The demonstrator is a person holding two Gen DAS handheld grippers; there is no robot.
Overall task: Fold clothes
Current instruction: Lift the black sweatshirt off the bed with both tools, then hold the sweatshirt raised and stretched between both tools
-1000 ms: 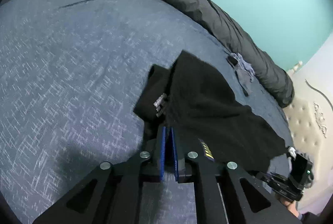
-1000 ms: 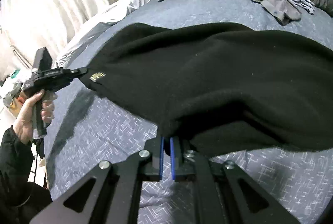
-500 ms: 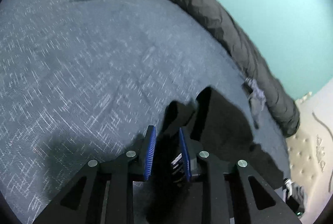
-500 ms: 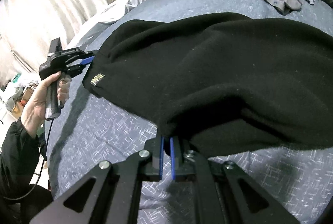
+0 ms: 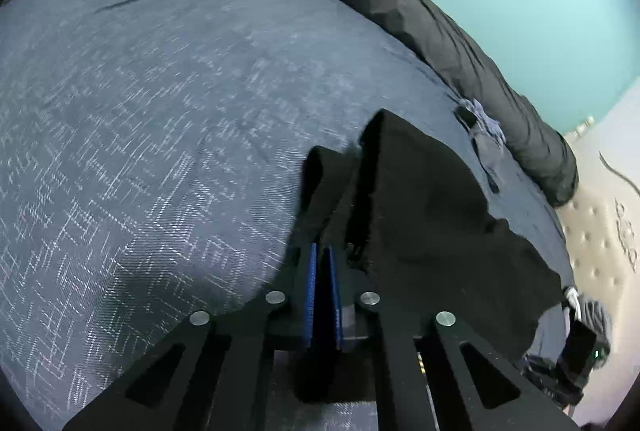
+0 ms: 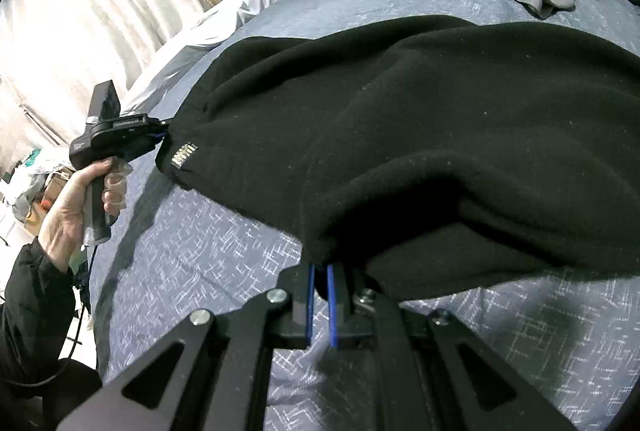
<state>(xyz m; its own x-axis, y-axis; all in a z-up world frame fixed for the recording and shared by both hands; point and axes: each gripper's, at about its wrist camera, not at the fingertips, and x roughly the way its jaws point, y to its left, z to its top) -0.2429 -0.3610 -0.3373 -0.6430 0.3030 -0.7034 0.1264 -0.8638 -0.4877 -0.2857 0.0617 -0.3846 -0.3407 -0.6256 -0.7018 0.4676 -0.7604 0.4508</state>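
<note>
Fingers of the left gripper (image 5: 323,255) are clenched on the labelled corner of the black garment (image 6: 440,135), and over on the right, the right gripper (image 6: 319,273) pinches the near edge, fingers clamped tight. The garment hangs stretched between them just above the bed (image 5: 160,135). Looks like the carry-over step of a fold; next, I'd judge, both corners travel together and lay flat without sagging.

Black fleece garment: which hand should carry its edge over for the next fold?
Left, probably. The left tongs pinch the black fleece garment at its free corner beside the label, with open blue patterned bedspread ahead. The right tongs pin a bunched lower edge.
</note>
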